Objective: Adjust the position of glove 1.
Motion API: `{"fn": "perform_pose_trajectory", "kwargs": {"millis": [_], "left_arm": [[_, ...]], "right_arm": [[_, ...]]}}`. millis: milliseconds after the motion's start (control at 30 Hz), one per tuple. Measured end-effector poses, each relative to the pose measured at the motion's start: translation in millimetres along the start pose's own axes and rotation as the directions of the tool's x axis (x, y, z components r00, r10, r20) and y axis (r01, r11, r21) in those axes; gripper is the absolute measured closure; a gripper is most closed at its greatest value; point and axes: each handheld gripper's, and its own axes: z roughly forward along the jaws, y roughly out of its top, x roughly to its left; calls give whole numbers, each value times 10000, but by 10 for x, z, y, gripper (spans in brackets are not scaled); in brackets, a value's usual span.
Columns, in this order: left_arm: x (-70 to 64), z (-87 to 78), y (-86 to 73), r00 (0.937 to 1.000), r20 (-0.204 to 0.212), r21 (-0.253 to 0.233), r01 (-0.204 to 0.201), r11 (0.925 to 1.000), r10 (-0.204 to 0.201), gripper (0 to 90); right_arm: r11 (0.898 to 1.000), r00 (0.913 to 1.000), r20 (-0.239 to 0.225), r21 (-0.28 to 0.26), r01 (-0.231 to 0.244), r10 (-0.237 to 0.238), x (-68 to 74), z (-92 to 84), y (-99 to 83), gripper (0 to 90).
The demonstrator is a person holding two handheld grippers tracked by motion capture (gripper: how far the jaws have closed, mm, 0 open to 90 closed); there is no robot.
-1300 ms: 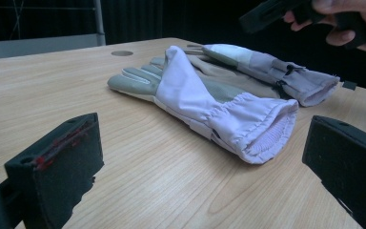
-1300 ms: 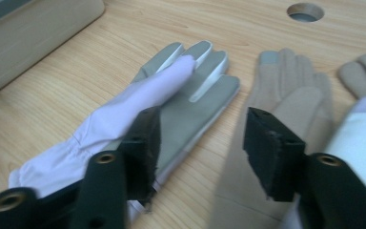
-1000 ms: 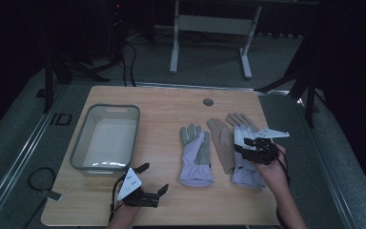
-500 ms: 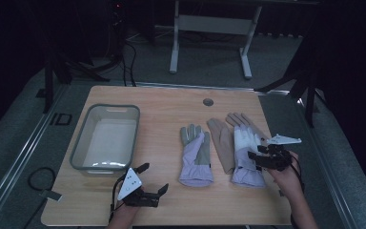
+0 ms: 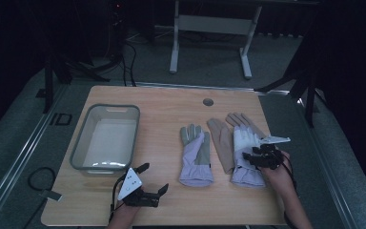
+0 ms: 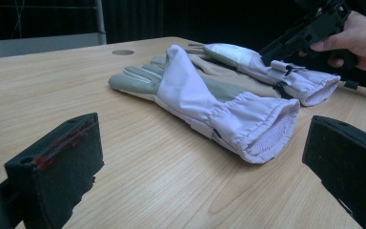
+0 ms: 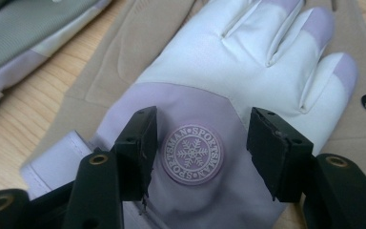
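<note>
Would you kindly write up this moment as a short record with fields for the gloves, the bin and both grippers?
right glove: lies on a tan glove, lilac back up, round snowflake badge
left glove: flat on the table, cuff toward the person
bin: grey, at table left, nothing seen in it
right gripper: jaws apart either side of the badge, low over the right glove
left gripper: open, holding nothing, near the front edge
</note>
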Motion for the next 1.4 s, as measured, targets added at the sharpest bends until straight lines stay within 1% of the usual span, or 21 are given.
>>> {"fn": "perform_pose_trajectory", "kwargs": {"millis": [33,100,133,233,333,367,400,433,500,600,633,733,800,867,900,967,1033,1133,1200,1233,1400], "left_arm": [[-2,1,1,10000,-4,23,-17,10000,17,0],[-3,0,0,10000,-12,13,-27,10000,27,0],[-4,1,0,10000,-15,13,-28,10000,28,0],[-5,2,1,10000,-33,35,-31,10000,32,0],[-5,4,2,10000,-29,44,-50,10000,51,0],[-7,4,2,10000,-27,36,-54,10000,54,0],[-7,4,2,10000,-27,36,-54,10000,54,0],[-6,3,2,10000,-36,34,-53,10000,54,0],[-3,1,1,10000,-35,35,-38,10000,38,0],[-2,2,1,10000,-34,28,-18,10000,18,0],[-3,1,1,10000,-31,11,-17,10000,17,0],[-2,0,0,10000,-26,1,-9,10000,9,0],[-2,1,0,10000,-31,0,-1,10000,1,0],[-3,1,1,10000,-28,5,-11,10000,11,0],[-3,0,0,10000,-32,3,-15,10000,15,0],[-3,1,1,10000,-36,17,-27,10000,27,0],[-3,1,1,10000,-38,21,-32,10000,32,0],[-4,1,1,10000,-45,19,-20,10000,21,0],[-4,1,1,10000,-45,20,-20,10000,20,0],[-3,1,0,10000,-45,16,-13,10000,13,0],[-3,-1,0,10000,-72,9,-17,10000,17,0]], "right_arm": [[9998,9998,-59,-10,-192,192,-19,20,-21,442],[9996,9994,-175,12,-284,284,-32,28,-37,466],[9995,9992,-231,24,-311,311,-27,25,-43,525],[9998,9991,-363,70,-209,211,9,22,-68,618],[9998,9996,-208,65,-208,210,33,20,-73,642],[9997,9997,-68,70,-255,255,67,13,-68,694],[9997,9997,-68,70,-255,255,67,13,-68,694],[9996,9995,108,22,-290,289,105,1,-65,744],[9991,9991,67,86,-420,419,119,-21,-54,771],[9983,9982,124,21,-579,578,125,-58,-39,784],[9968,9968,82,41,-799,799,130,-97,-31,795],[9957,9957,-21,-98,-922,921,137,-170,-17,800],[9926,9934,-197,-437,-1135,1127,138,-278,12,803],[9917,9933,-229,-583,-1148,1137,140,-323,29,805],[9897,9931,-268,-838,-1157,1138,153,-416,80,805],[9873,9928,-304,-1063,-1181,1155,159,-503,146,806],[9867,9932,-375,-1153,-1143,1106,178,-584,220,807],[9879,9968,-227,-1332,-790,766,241,-690,332,806],[9878,9969,-236,-1348,-777,752,262,-720,371,806],[9871,9979,-189,-1462,-647,626,308,-777,448,806],[9865,9983,-241,-1541,-563,532,423,-870,616,805]]}}
